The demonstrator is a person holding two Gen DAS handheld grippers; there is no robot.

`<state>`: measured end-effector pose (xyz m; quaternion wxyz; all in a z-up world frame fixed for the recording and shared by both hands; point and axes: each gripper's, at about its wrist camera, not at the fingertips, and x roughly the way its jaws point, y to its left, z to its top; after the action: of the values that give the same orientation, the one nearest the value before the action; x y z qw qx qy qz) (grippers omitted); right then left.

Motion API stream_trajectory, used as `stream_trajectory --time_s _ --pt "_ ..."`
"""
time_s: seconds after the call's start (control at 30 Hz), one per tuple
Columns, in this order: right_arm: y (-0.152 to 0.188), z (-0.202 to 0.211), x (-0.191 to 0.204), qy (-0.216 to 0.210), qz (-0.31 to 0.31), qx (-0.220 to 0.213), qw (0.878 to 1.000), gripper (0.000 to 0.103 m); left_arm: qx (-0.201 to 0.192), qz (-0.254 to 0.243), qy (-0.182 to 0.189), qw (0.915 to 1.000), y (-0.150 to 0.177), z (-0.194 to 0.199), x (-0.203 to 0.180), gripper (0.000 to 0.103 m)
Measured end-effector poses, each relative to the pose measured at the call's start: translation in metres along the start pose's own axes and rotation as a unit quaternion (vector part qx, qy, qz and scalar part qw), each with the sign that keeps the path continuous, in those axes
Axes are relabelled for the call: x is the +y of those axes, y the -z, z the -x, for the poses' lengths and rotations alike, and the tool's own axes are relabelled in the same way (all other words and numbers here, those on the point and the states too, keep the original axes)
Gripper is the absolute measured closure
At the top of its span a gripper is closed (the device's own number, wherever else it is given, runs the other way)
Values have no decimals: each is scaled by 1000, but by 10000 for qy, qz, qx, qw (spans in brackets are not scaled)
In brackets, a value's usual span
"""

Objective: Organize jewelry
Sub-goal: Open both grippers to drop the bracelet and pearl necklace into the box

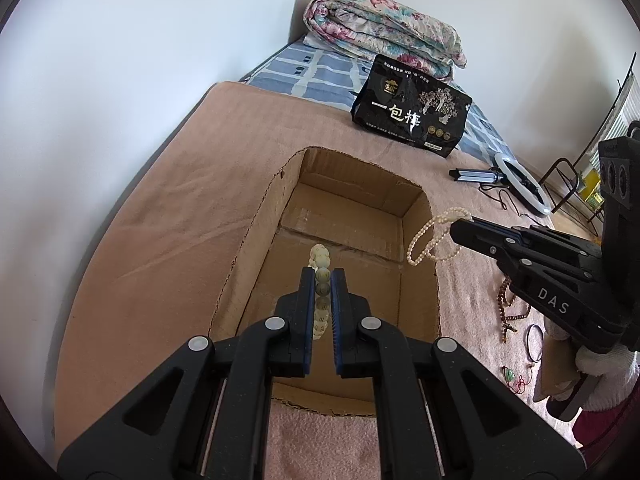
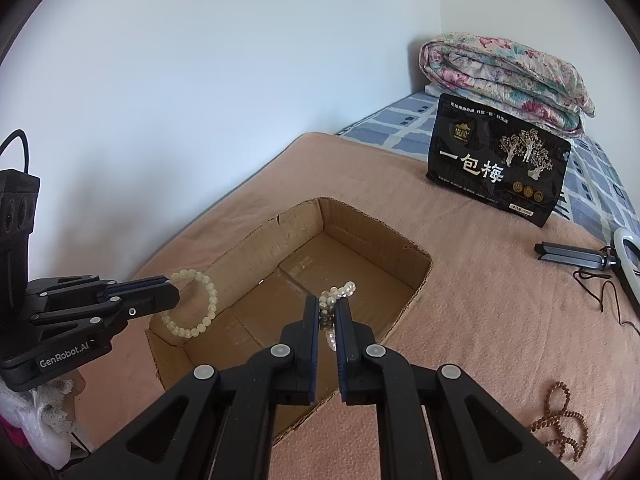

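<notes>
An open cardboard box (image 1: pixel 416 216) (image 2: pixel 280 236) sits on a pink blanket, its inside bare. My left gripper (image 1: pixel 323 276) (image 2: pixel 176 286) is shut on a pale large-bead bracelet (image 1: pixel 320 258) (image 2: pixel 210 300), which hangs over the box's near-left part. My right gripper (image 2: pixel 327 304) (image 1: pixel 454 226) is shut on a small white pearl strand (image 2: pixel 340 290) (image 1: pixel 424 240), dangling at the box's right rim. On the blanket to the right lie a brown bead necklace (image 1: pixel 508 308) (image 2: pixel 560 420), a thin dark bangle (image 1: pixel 534 340) and a green pendant on a red cord (image 1: pixel 512 378).
A black snack bag (image 1: pixel 412 114) (image 2: pixel 496 164) stands beyond the box. A folded floral quilt (image 1: pixel 384 28) (image 2: pixel 504 76) lies at the bed's far end. A ring light with tripod (image 1: pixel 516 184) (image 2: pixel 580 258) rests at the right. A white wall runs along the left.
</notes>
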<state>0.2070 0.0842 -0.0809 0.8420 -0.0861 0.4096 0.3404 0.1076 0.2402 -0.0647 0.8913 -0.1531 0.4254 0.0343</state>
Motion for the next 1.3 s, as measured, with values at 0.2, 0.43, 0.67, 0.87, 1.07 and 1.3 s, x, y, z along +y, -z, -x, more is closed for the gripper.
stream_trajectory --time_s 0.2,0.43,0.67,0.87,1.07,1.3 --pt "0 -9 -2 -25 -48 79 10000 98 53 -52 -31 10000 1 -5 1 98" --pt "0 -14 -2 -101 -50 142 9998 97 99 -41 -71 9999 2 -10 1 98" --pt "0 -8 -1 -72 -83 65 9999 73 78 -76 -145 9998 2 -11 1 84" --pt "1 9 -4 97 -149 -104 9998 39 -64 -122 -206 9997 2 -4 -2 73" --pt "2 26 -9 240 -245 -225 9992 22 -161 -220 -248 9993 2 6 -11 73" --pt "5 47 -12 370 -261 -325 9984 9 -313 -361 -251 9985 3 20 -25 73"
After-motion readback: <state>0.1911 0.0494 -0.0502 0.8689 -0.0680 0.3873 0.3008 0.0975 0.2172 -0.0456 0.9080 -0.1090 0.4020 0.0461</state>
